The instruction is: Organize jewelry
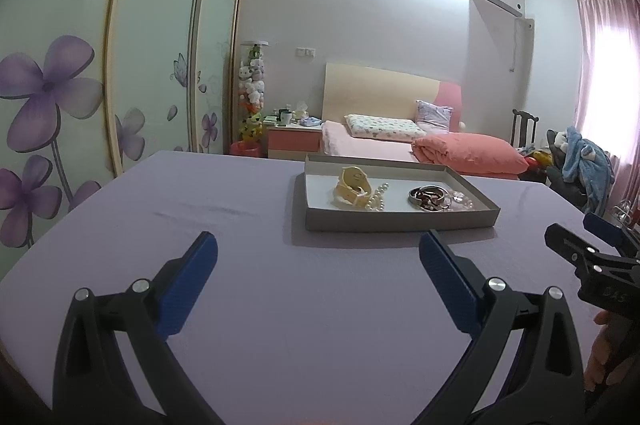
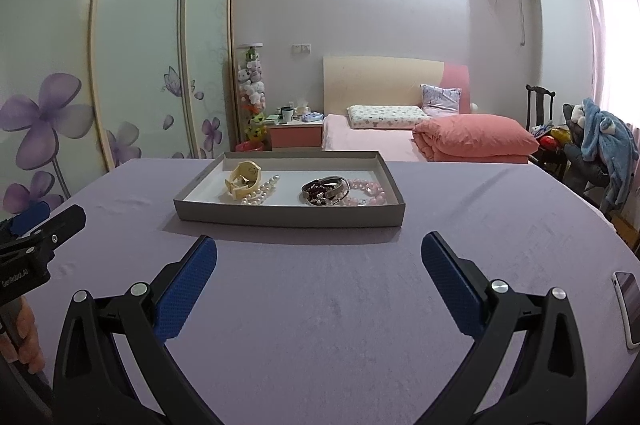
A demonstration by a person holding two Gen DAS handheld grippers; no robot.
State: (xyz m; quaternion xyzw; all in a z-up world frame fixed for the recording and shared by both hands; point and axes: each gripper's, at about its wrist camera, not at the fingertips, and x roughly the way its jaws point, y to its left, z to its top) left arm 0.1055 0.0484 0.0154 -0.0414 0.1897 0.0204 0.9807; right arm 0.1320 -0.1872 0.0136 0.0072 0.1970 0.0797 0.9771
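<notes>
A shallow grey box tray (image 1: pixel 400 221) (image 2: pixel 288 215) sits on the purple-covered table. In it lie a cream watch (image 1: pixel 352 185) (image 2: pixel 244 179), a white pearl bracelet (image 1: pixel 378 201) (image 2: pixel 260 195), dark and silver bangles (image 1: pixel 428 197) (image 2: pixel 324 191) and a pink bead bracelet (image 1: pixel 460 199) (image 2: pixel 368 191). My left gripper (image 1: pixel 318 253) is open and empty, in front of the tray's near left side. My right gripper (image 2: pixel 319 253) is open and empty, in front of the tray's near wall. Each gripper shows at the edge of the other's view.
A phone (image 2: pixel 628 309) lies near the table's right edge. Behind the table stand a bed with pink bedding (image 2: pixel 472 139), a nightstand (image 2: pixel 296 133), sliding wardrobe doors (image 2: pixel 140 57) on the left and a chair with clothes (image 2: pixel 600 137) on the right.
</notes>
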